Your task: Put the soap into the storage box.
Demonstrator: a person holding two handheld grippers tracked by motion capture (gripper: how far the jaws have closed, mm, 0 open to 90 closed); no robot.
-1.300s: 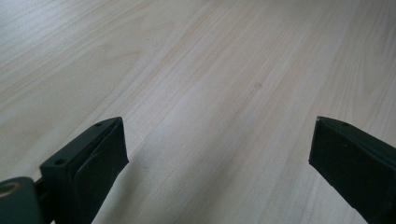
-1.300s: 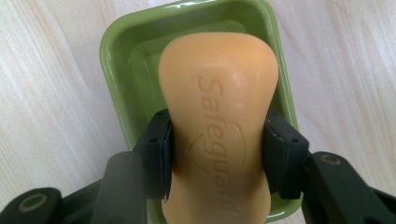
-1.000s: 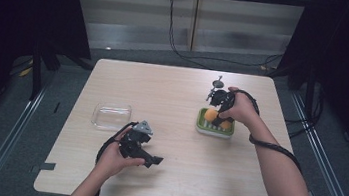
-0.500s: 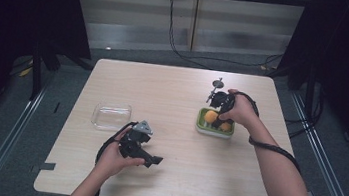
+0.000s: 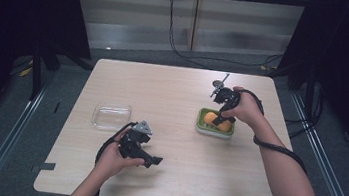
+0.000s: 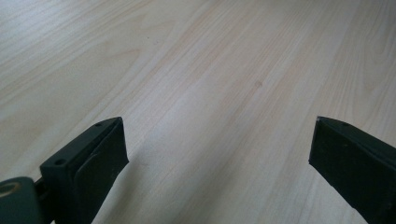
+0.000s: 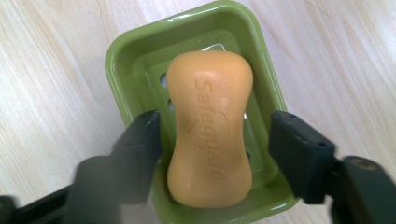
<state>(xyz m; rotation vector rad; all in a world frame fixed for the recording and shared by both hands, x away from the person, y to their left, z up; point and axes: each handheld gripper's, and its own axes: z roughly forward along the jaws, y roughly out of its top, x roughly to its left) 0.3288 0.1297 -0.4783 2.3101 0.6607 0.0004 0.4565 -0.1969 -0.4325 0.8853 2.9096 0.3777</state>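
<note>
An orange Safeguard soap bar (image 7: 210,126) lies flat in a green soap dish (image 7: 121,60) on the right side of the table. My right gripper (image 7: 215,140) points down over it. Its jaws have just been opening and now stand on either side of the bar, with a gap at each flank. From above, the soap (image 5: 223,125) and dish (image 5: 201,126) sit under the right gripper (image 5: 220,119). My left gripper (image 5: 155,160) rests near the table's front left; its jaws (image 6: 219,154) are wide open over bare wood, holding nothing.
A clear plastic container (image 5: 111,115) sits on the left of the table, just beyond the left hand. The pale wooden table (image 5: 178,93) has dark floor and rails around it. Cables trail from both grippers.
The soap, held over the dish's left part a second ago, now lies flat in the dish. The right jaws have parted from it. The left hand has not moved.
</note>
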